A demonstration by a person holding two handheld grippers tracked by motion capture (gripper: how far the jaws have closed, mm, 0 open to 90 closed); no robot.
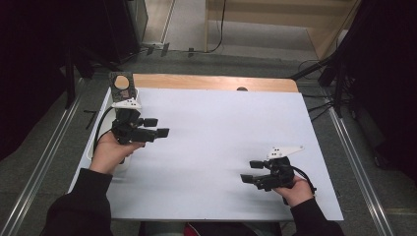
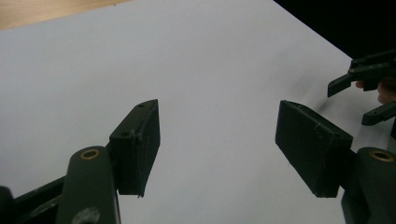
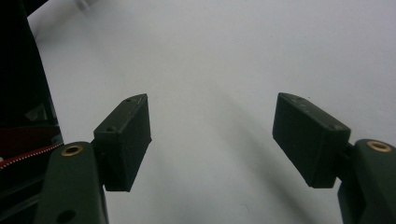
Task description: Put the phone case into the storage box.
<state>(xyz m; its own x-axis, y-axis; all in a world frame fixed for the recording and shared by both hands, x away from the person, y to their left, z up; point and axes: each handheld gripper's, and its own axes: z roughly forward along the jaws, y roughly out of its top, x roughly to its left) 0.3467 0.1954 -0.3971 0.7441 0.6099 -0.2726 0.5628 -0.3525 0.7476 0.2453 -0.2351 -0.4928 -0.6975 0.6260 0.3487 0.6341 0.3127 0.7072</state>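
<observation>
Grey floor [image 1: 39,162] surrounds a white-topped table [image 1: 221,147]; dim, perhaps black-curtained sides.

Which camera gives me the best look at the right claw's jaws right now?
The right gripper view: the right claw sits close up, jaws apart, nothing between them, above the white sheet. The high view shows it small in the hand. The left gripper view catches just its jaw tips at the right edge.

A wooden table [image 1: 216,81] is being covered by a white sheet [image 1: 216,147]; a small dark device [image 1: 122,84] is being carried at its far left corner.
</observation>
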